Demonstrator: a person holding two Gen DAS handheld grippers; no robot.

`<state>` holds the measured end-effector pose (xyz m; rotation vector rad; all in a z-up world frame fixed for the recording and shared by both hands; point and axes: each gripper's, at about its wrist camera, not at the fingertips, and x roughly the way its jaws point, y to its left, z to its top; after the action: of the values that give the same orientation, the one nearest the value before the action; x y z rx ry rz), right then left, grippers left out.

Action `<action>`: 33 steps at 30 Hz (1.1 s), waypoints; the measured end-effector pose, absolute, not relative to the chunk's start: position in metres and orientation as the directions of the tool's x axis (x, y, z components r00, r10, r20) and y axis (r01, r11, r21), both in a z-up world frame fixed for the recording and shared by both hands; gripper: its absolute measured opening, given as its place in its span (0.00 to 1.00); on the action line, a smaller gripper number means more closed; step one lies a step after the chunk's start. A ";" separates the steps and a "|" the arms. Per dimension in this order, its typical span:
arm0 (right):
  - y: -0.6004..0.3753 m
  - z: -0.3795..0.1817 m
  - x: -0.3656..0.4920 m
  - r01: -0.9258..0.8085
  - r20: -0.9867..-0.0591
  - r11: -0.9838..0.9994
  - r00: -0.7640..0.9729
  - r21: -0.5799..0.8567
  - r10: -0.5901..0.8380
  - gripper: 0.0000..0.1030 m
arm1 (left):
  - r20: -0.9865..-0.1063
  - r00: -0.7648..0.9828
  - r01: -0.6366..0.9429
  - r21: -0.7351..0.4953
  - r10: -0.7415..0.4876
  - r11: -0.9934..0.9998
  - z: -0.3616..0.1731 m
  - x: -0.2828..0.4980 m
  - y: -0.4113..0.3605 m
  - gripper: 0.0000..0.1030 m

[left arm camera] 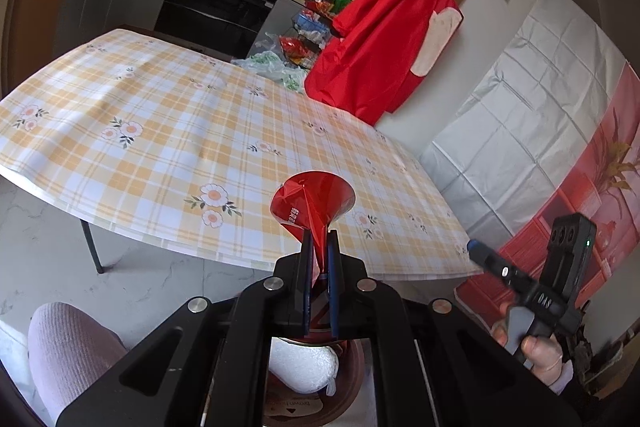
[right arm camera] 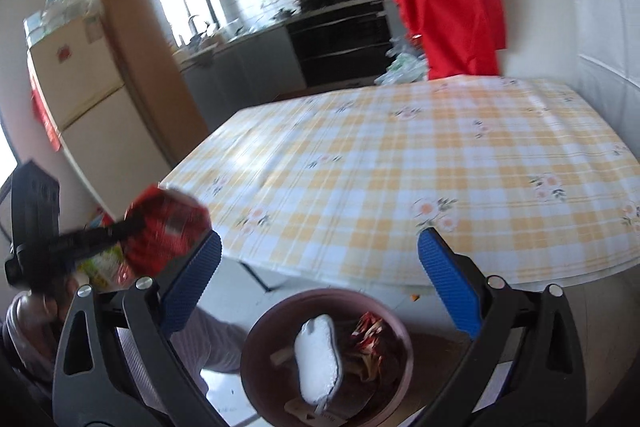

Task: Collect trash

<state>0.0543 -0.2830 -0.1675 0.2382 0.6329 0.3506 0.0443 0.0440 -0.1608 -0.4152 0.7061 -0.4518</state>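
Note:
My left gripper is shut on a red plastic wrapper and holds it in the air just off the near edge of the table; it shows blurred at the left of the right wrist view. Below it stands a dark pink bin holding a white foam piece and red crumpled wrappers. The foam also shows under the left gripper. My right gripper is open and empty above the bin. It appears at the right of the left wrist view.
A table with a yellow checked floral cloth fills the middle of both views. A red garment hangs on the wall behind it. Plastic bags and snack packs lie by the kitchen counter. A person's knee is at lower left.

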 end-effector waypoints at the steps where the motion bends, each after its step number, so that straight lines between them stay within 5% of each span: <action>1: -0.287 -0.167 0.055 -0.236 -0.529 0.917 0.758 0.322 0.381 0.94 | -0.523 0.667 0.259 -0.504 -0.530 0.824 -0.162 0.045 0.041 0.07; 11: -0.305 -0.174 0.063 -0.186 -0.538 0.920 0.764 0.344 0.356 0.94 | -0.556 0.592 0.344 -0.481 -0.584 0.807 -0.170 0.048 0.007 0.07; 12: -0.305 -0.175 0.063 -0.184 -0.540 0.920 0.763 0.346 0.356 0.94 | -0.560 0.581 0.351 -0.482 -0.591 0.803 -0.171 0.048 0.005 0.12; 15: -0.306 -0.178 0.064 -0.178 -0.546 0.920 0.758 0.350 0.355 0.94 | -0.560 0.576 0.361 -0.479 -0.595 0.800 -0.172 0.048 0.001 0.58; 22: -0.310 -0.178 0.067 -0.155 -0.551 0.926 0.765 0.345 0.333 0.94 | -0.575 0.623 0.321 -0.430 -0.530 0.844 -0.169 0.049 0.004 0.78; 33: -0.304 -0.164 0.066 -0.131 -0.559 0.949 0.781 0.288 0.278 0.94 | -0.601 0.717 0.246 -0.256 -0.353 0.935 -0.150 0.049 0.010 0.92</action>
<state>0.0660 -0.3038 -0.1642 0.2400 0.6380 0.2233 0.0489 0.0097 -0.1502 -0.1619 0.6972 -0.3328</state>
